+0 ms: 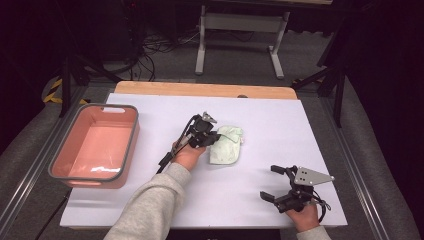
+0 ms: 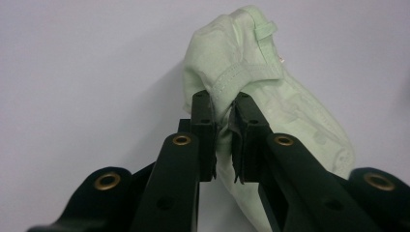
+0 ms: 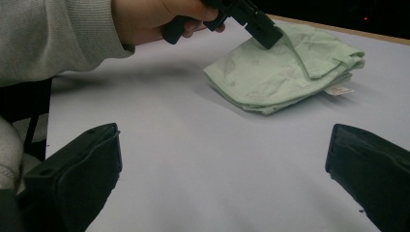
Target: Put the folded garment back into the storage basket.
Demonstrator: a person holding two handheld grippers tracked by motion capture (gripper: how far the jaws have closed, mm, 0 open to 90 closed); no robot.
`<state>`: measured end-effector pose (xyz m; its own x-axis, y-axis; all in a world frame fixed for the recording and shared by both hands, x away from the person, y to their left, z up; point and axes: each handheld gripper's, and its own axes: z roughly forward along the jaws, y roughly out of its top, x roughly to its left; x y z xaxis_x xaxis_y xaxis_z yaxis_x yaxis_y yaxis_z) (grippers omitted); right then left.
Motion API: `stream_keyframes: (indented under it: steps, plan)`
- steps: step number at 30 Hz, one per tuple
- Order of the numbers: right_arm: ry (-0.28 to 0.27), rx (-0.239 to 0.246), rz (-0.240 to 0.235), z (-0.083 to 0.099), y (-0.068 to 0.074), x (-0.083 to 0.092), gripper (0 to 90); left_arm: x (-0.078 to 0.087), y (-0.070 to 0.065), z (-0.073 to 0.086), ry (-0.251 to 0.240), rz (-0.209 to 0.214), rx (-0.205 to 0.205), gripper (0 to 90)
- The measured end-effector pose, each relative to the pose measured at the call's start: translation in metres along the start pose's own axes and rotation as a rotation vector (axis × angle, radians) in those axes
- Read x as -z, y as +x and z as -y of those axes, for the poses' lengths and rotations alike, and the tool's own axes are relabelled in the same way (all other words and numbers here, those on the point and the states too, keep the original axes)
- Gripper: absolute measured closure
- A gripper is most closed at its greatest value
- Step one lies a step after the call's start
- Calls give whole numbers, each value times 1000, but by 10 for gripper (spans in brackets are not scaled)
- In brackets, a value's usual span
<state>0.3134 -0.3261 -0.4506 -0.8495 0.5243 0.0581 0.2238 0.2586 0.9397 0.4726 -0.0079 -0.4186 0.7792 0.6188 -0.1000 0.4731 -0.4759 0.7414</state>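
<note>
1. The desk [image 1: 150,200] is covered by a pale lilac-white sheet; a strip of bare wood shows along its far edge at 12 o'clock.
2. A pink tub [image 1: 131,145] with a grey rim sits at 9 o'clock, overhanging the sheet's left edge.
3. A folded pale green cloth [image 1: 226,147] lies near the centre, slightly toward 1 o'clock, one edge raised off the sheet.

Cloth [image 1: 226,145] mid-table [image 1: 150,200], bin [image 1: 131,145] at left

Pink tub [image 1: 95,145] at table's [image 1: 260,195] left
</note>
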Motion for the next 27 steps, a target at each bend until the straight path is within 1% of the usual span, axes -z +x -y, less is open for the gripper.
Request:
stream_keyframes:
  steps: [3, 6, 12, 13, 16, 17, 24, 26, 27]
  plan:
    - [0, -1, 0, 0, 0, 0, 0, 7, -4, -3, -22, 16, -7, 815]
    - [0, -2, 0, 0, 0, 0, 0, 13, -8, -5, -50, 20, -17, 816]
    - [0, -2, 2, 0, 0, 0, 0, 25, -13, -8, -81, 19, -43, 817]
    - [1, -1, 3, 0, 0, 0, 0, 27, -15, -8, -89, 22, -39, 818]
    - [1, -1, 4, 0, 0, 0, 0, 34, -16, -9, -108, 23, -53, 818]
    - [1, -1, 4, 0, 0, 0, 0, 36, -17, -10, -114, 25, -48, 818]
    - [-1, -1, 5, 0, 0, 0, 0, 51, -17, -11, -152, 29, -56, 819]
    - [0, -2, 5, 0, 0, 0, 0, 56, -17, -11, -160, 38, -53, 819]
    - [-1, -1, 5, 0, 0, 0, 0, 58, -16, -11, -166, 35, -61, 819]
